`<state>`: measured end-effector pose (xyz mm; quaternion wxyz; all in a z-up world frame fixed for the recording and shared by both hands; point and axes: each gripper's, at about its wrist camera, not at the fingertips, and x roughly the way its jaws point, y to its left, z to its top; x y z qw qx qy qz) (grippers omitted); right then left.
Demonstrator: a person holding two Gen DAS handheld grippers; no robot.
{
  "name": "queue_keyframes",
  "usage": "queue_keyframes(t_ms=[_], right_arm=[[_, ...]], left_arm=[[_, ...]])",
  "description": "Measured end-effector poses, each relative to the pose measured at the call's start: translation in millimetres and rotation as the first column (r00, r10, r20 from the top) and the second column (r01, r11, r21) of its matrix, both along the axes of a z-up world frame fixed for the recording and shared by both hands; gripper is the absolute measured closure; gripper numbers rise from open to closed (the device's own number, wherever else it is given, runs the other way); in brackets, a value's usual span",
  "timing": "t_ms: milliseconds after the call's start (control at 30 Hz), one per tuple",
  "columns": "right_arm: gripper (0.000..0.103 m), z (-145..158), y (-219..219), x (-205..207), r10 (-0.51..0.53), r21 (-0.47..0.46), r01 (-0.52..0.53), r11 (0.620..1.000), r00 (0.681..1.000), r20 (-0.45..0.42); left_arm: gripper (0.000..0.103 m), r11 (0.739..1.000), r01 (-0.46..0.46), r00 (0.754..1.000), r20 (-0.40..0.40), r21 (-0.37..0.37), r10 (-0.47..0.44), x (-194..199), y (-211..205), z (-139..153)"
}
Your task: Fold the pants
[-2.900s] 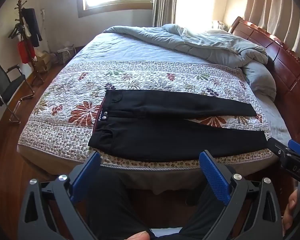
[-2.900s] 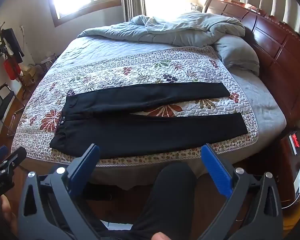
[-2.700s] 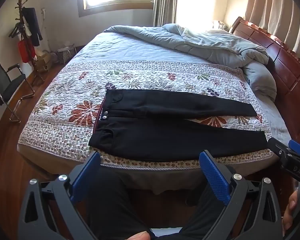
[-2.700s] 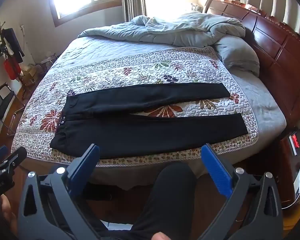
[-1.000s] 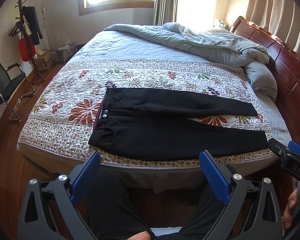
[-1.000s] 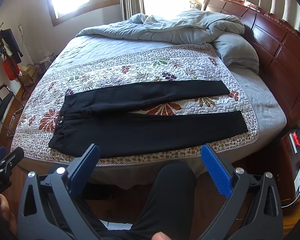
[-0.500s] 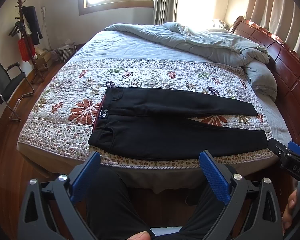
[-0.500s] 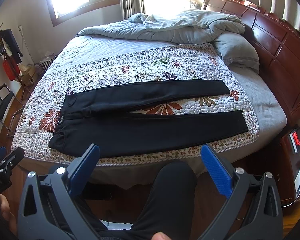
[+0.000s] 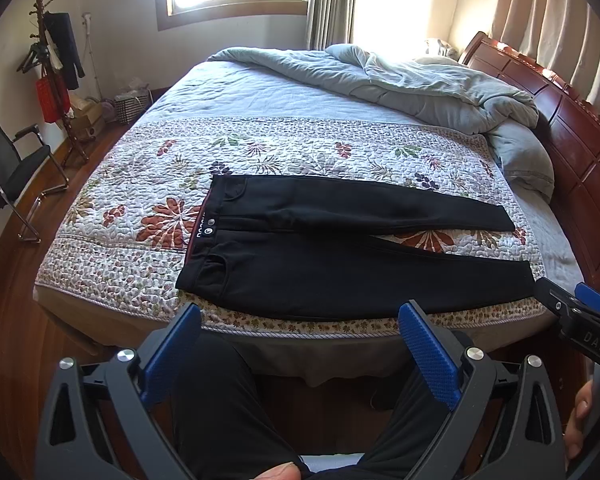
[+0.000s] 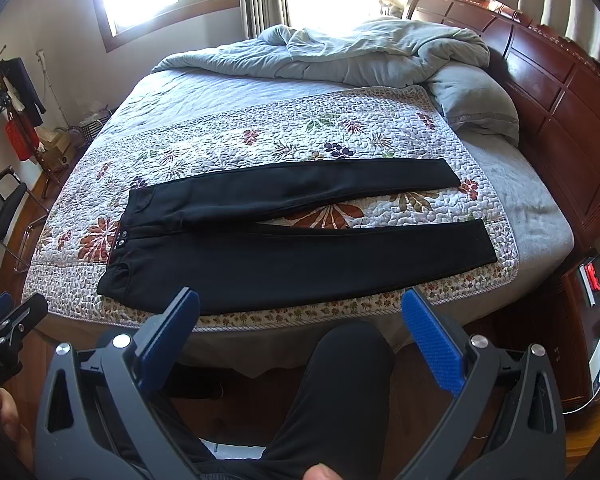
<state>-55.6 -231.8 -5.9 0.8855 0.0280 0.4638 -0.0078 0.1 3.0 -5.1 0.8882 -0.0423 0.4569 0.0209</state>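
Black pants (image 9: 340, 264) lie flat and spread on the floral quilt (image 9: 260, 152), waistband to the left, both legs running right with a gap between them. They also show in the right wrist view (image 10: 300, 256). My left gripper (image 9: 300, 332) is open and empty, held back from the near bed edge, in front of the waist half. My right gripper (image 10: 300, 320) is open and empty, also short of the bed edge, in front of the near leg. Each gripper shows at the edge of the other's view.
A crumpled grey duvet (image 9: 400, 80) and pillow (image 10: 472, 100) lie at the far side of the bed. A wooden headboard (image 10: 560, 92) runs along the right. A chair (image 9: 8, 164) and coat stand (image 9: 52, 64) stand at the left. A nightstand with a red clock display (image 10: 590, 276) is at the right. The person's legs are below.
Both views have shifted only very slightly. The pants lie as before and both grippers stay open.
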Motion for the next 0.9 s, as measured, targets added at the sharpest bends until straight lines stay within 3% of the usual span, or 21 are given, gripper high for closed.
queue_keyframes(t_ms=[333, 633, 700, 767, 833, 900], right_arm=[[0.002, -4, 1, 0, -0.001, 0.001, 0.001, 1.000, 1.000, -0.008], [0.002, -16, 1, 14, 0.014, -0.015, -0.014, 1.000, 0.999, -0.039], [0.002, -9, -1, 17, 0.023, -0.014, -0.023, 1.000, 1.000, -0.002], [0.002, 7, -7, 15, 0.032, 0.010, -0.033, 0.999, 0.995, 0.098], [0.002, 14, -14, 14, 0.020, 0.024, -0.025, 0.999, 0.980, 0.196], [0.002, 6, -22, 25, 0.004, 0.020, -0.008, 1.000, 0.982, 0.189]], left_arm=[[0.004, 1.000, 0.001, 1.000, -0.002, 0.003, -0.001, -1, -2, -1], [0.004, 0.999, -0.014, 1.000, -0.024, 0.029, 0.015, 15, 5, -26], [0.004, 1.000, 0.012, 1.000, -0.019, 0.026, -0.012, 19, 9, -29], [0.004, 0.999, 0.026, 0.999, -0.019, 0.028, -0.026, 25, 17, -32], [0.004, 0.998, 0.041, 0.999, -0.007, -0.049, -0.041, 31, 31, -38], [0.004, 0.990, 0.050, 0.999, -0.001, -0.132, -0.051, 36, 44, -46]])
